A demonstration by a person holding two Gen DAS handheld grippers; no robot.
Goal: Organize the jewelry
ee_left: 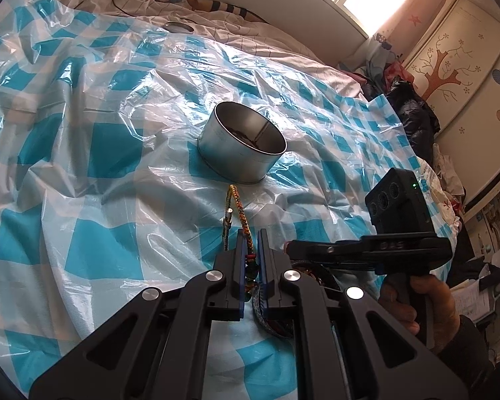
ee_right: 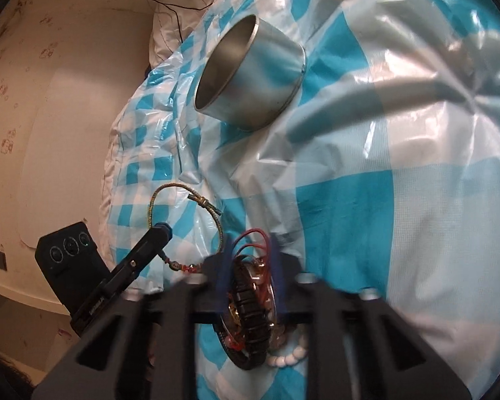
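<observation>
The work surface is a bed covered by a blue-and-white checked plastic sheet (ee_left: 93,153). An open round metal tin (ee_left: 241,143) stands upright on the sheet, with dark items lying in its bottom; in the right wrist view the tin (ee_right: 260,80) sits beyond the claws. A flat round metal lid (ee_left: 179,27) lies well apart from the tin, at the far edge of the sheet. The left claw (ee_left: 251,243) is narrowed onto a multicoloured braided cord bracelet (ee_left: 238,206); both pads grip the cord, and its loop with a small metal clasp projects forward toward the tin without touching it. In the right wrist view the same braided cord bracelet (ee_right: 183,206) forms an open loop extending from the tip of the left claw (ee_right: 160,230). The right claw (ee_right: 250,253) is closed on a dark segmented bracelet (ee_right: 250,300) with red cords rising between the pads; this view is motion-blurred, so finer detail is not readable. A white bead bracelet (ee_right: 290,356) lies on the sheet touching the lower edge of the dark bracelet. In the left wrist view the right claw (ee_left: 288,246) enters from the right, just beside the left claw, held by a hand (ee_left: 420,303) on its grip.
</observation>
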